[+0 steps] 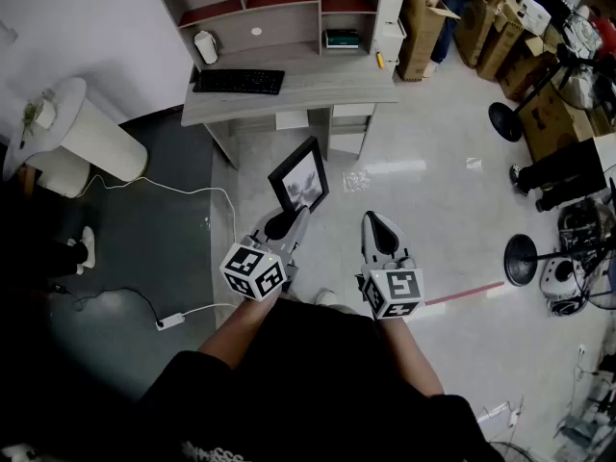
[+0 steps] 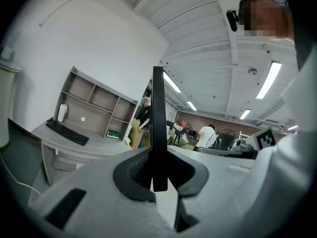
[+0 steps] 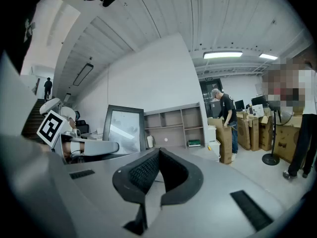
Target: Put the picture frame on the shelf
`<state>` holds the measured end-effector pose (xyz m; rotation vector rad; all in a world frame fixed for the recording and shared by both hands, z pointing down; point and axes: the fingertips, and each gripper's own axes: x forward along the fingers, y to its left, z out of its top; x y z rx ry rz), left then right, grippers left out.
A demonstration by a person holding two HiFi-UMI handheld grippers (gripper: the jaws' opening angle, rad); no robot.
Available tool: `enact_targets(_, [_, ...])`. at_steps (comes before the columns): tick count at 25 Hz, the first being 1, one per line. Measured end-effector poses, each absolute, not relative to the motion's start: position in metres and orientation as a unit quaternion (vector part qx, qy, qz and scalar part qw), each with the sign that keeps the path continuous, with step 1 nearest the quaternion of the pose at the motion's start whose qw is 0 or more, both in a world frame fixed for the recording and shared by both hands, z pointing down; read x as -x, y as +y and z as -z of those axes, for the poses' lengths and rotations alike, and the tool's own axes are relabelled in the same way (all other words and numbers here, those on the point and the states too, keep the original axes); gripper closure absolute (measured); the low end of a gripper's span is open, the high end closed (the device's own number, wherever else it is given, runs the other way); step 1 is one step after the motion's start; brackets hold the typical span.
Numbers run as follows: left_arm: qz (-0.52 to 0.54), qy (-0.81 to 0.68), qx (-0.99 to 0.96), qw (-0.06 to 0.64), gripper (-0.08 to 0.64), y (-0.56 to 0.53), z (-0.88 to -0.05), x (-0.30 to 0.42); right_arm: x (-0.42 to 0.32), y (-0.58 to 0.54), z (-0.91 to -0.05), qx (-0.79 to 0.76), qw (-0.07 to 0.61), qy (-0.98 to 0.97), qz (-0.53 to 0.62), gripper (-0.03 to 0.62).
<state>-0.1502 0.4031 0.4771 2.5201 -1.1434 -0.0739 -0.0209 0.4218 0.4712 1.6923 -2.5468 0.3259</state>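
Note:
My left gripper (image 1: 286,219) is shut on the lower edge of a black picture frame (image 1: 300,176), which stands upright above the floor. In the left gripper view the frame (image 2: 158,118) appears edge-on, clamped between the dark pads (image 2: 131,175). The right gripper (image 1: 377,225) hovers beside it to the right, shut with nothing in it; its tips (image 3: 158,151) meet. From the right gripper view the frame's glass front (image 3: 124,131) shows at the left. The shelf unit (image 1: 252,6) sits on a grey desk (image 1: 327,80) ahead, several steps away.
On the desk lie a black keyboard (image 1: 239,81) and a white jug (image 1: 206,46); books (image 1: 342,38) sit in a shelf bay. A white bin (image 1: 91,133) and cable (image 1: 164,191) lie left. Cardboard boxes (image 1: 423,27), a person and fan stands (image 1: 521,258) are right.

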Motion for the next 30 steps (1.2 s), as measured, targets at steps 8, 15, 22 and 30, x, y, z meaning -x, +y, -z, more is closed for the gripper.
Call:
enact_targets(8, [0.014, -0.406, -0.893, 0.193, 0.511, 0.397, -0.489, 0.145, 0.003, 0.418, -0.479, -0.560, 0.002, -0.818, -0.132, 0.580])
enact_targets(15, [0.013, -0.384, -0.900, 0.206, 0.511, 0.346, -0.503, 0.132, -0.031, 0.378, -0.498, -0.599, 0.021, -0.789, -0.139, 0.580])
enact_targets(22, [0.017, -0.363, -0.906, 0.217, 0.511, 0.260, -0.512, 0.122, -0.034, 0.303, -0.502, -0.609, 0.041, -0.781, -0.134, 0.580])
enact_targets(30, [0.028, -0.353, -0.906, 0.232, 0.511, 0.143, -0.509, 0.135, -0.012, 0.177, -0.491, -0.591, 0.071, -0.793, -0.127, 0.580])
